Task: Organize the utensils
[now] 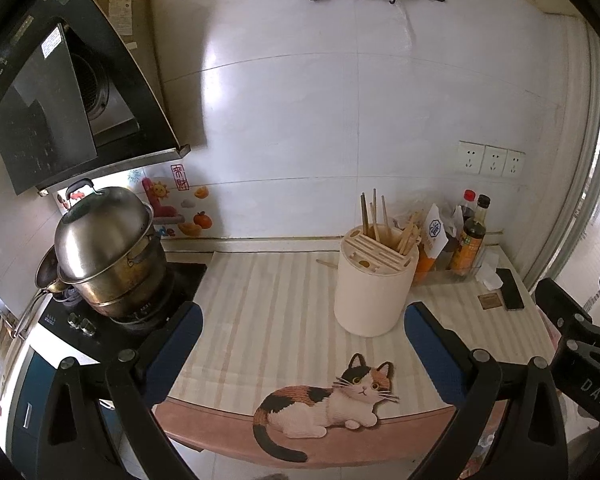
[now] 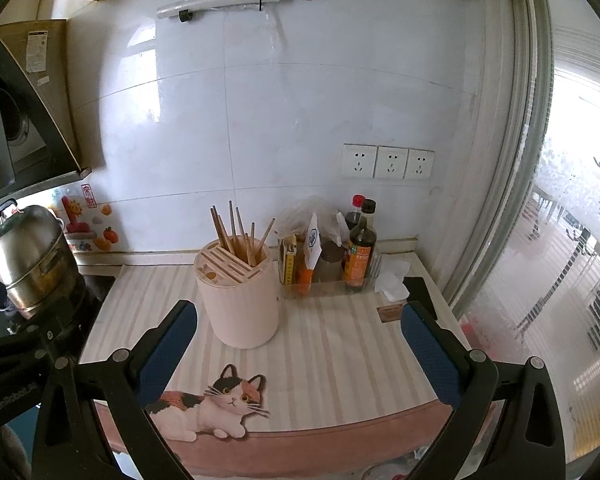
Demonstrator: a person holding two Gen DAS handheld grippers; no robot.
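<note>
Both my tools, left tool (image 1: 302,344) and right tool (image 2: 298,340), wide, empty, over striped worktop (image 2: 340,344). Ahead: cream cylindrical holder (image 1: 374,292) with wooden chopsticks (image 1: 374,216). One loose stick (image 1: 327,263) behind holder; I pinch mid-shaft, lift level, drop upright.

A cream, round utensil holder (image 2: 239,300) stands upright on the striped surface (image 2: 340,344) ahead of me. Wooden chopsticks (image 2: 240,232) stick up from its back compartment, fanned out. One lone chopstick (image 1: 327,263) lies flat behind the holder.
</note>
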